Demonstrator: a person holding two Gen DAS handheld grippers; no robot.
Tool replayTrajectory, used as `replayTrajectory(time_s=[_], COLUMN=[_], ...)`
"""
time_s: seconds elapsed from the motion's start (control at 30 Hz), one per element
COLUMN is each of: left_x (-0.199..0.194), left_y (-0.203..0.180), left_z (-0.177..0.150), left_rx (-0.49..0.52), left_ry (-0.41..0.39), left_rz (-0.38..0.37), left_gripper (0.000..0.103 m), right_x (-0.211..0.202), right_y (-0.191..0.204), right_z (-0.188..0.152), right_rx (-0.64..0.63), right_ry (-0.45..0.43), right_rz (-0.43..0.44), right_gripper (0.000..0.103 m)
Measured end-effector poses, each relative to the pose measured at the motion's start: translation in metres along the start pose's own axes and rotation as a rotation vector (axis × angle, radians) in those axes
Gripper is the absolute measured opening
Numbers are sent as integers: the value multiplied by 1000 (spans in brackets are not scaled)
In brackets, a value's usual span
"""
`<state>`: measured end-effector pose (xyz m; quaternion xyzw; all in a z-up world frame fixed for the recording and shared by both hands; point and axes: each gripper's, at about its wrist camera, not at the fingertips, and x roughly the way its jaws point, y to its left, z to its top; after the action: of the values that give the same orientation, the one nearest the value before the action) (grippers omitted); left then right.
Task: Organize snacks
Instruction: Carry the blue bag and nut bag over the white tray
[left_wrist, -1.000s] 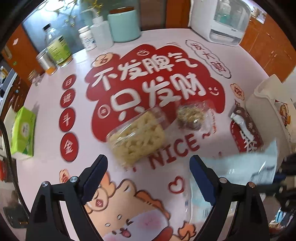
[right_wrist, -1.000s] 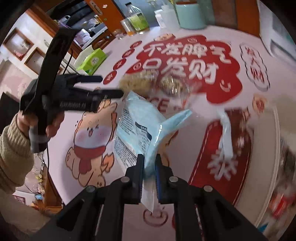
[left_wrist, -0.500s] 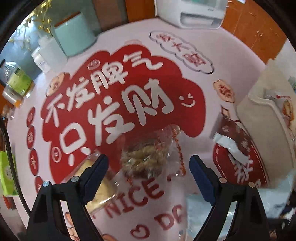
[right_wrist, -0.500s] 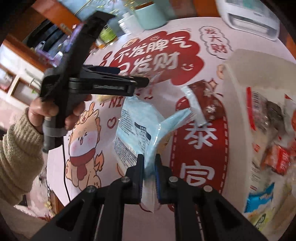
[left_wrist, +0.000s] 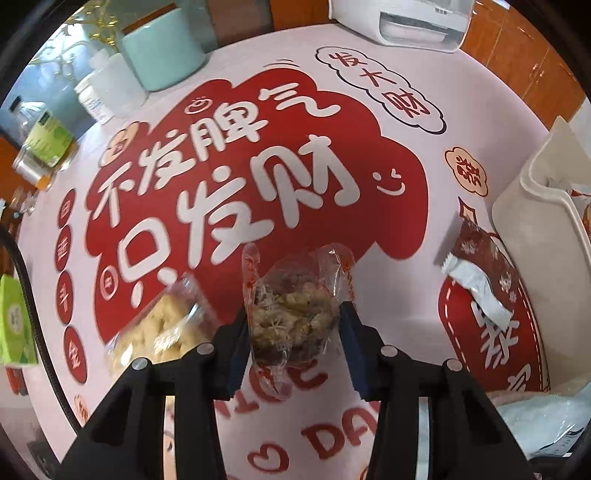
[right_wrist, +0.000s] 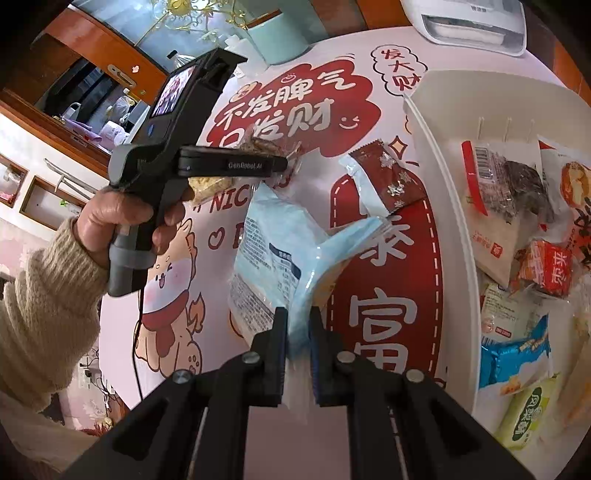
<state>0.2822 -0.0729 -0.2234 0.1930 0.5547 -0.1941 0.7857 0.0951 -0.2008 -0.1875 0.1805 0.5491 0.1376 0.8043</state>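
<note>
A clear bag of brown clumpy snack (left_wrist: 295, 314) stands squeezed between the blue pads of my left gripper (left_wrist: 293, 332), whose jaws are closing on it just above the printed tablecloth. A person's hand holds that left gripper (right_wrist: 284, 164) in the right wrist view. My right gripper (right_wrist: 297, 332) is shut on a light blue snack packet (right_wrist: 273, 254), which hangs over the cloth left of the white bin (right_wrist: 439, 155). A yellow puffed-snack bag (left_wrist: 162, 332) lies left of the clear bag. A dark red wrapper (left_wrist: 480, 273) lies beside the bin (left_wrist: 532, 229).
The bin holds several snack packets (right_wrist: 517, 206). At the table's far edge stand a teal canister (left_wrist: 162, 51), white bottles (left_wrist: 110, 85), a green-labelled bottle (left_wrist: 48, 136) and a white appliance (left_wrist: 406, 18). A green tissue box (left_wrist: 14, 325) sits at the left edge.
My left gripper moved from over the yellow bag to the clear bag, came down, and its jaws narrowed onto it. My right gripper carried the blue packet toward the bin.
</note>
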Motion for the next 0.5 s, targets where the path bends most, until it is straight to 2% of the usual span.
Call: replayTrajectory(time_s=[0.17, 0.5], left_x=[-43, -155], left_y=[1, -8], left_z=[-23, -57], left_rx=[-33, -90], left_ry=[-72, -234], left_rz=[6, 19], left_gripper=[43, 43], right_x=[-12, -59], right_y=[15, 38], right_z=[-3, -18], right_rx=[-43, -96], right_ry=[-29, -116], right_rz=[-3, 12], right_gripper=[9, 9])
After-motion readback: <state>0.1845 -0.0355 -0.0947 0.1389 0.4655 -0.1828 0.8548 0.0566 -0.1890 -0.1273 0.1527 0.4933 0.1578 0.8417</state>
